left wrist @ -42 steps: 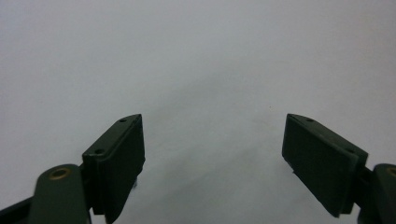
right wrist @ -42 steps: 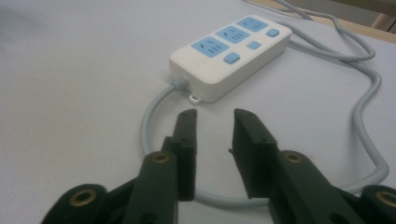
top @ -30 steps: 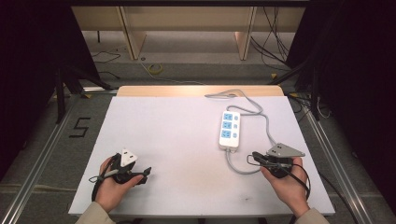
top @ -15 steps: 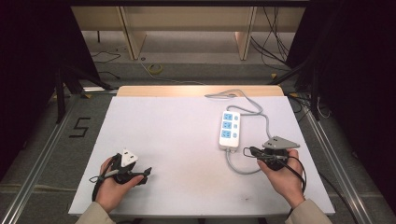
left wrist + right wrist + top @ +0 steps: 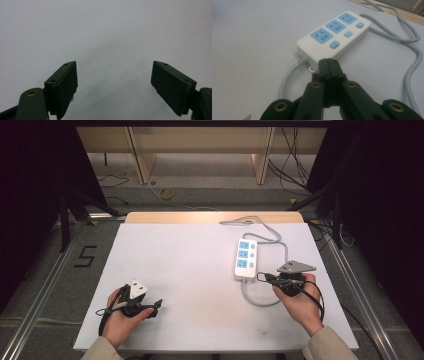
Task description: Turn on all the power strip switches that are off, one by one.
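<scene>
A lab-like test space, suggested by a white table (image 5: 200, 270) set within metal rails (image 5: 45, 285), loose cables (image 5: 295, 170) on the floor, dark surrounds

High overhead; two close gripper views

A black numeral "5" (image 5: 86, 256) marks the floor.

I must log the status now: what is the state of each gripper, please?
Left gripper: open, holding nothing, above the bare table.
Right gripper: closed, holding nothing, tips near the power strip.
</scene>
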A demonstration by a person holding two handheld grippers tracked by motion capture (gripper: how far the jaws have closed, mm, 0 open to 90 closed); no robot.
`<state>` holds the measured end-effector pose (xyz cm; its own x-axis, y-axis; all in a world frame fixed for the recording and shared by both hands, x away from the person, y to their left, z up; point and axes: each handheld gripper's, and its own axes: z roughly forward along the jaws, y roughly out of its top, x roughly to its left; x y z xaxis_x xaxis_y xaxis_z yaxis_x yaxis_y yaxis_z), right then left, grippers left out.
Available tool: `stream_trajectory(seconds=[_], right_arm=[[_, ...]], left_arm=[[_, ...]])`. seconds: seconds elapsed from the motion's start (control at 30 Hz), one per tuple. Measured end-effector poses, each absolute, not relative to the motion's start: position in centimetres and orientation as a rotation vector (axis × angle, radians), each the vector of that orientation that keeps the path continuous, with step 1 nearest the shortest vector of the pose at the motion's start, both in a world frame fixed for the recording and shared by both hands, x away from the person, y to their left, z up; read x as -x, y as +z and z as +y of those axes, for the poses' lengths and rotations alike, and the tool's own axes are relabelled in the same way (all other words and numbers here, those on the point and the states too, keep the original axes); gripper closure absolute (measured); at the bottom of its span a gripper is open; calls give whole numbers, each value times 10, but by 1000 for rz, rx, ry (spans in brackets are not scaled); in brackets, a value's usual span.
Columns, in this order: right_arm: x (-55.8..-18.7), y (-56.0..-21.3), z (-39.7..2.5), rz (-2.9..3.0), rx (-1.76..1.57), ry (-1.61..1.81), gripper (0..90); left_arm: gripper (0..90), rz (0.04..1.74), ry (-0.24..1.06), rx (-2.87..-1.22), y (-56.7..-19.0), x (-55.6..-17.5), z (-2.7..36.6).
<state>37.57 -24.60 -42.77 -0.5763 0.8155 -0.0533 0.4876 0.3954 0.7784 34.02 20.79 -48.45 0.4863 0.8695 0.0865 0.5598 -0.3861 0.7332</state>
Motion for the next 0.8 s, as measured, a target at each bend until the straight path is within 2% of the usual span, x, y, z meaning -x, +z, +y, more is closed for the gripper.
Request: stream_trajectory(seconds=[0.8], right_arm=[[-405, -418, -229, 2282, -1123, 975, 900]], left_arm=[[211, 1165, 624, -2095, -484, -340, 207]])
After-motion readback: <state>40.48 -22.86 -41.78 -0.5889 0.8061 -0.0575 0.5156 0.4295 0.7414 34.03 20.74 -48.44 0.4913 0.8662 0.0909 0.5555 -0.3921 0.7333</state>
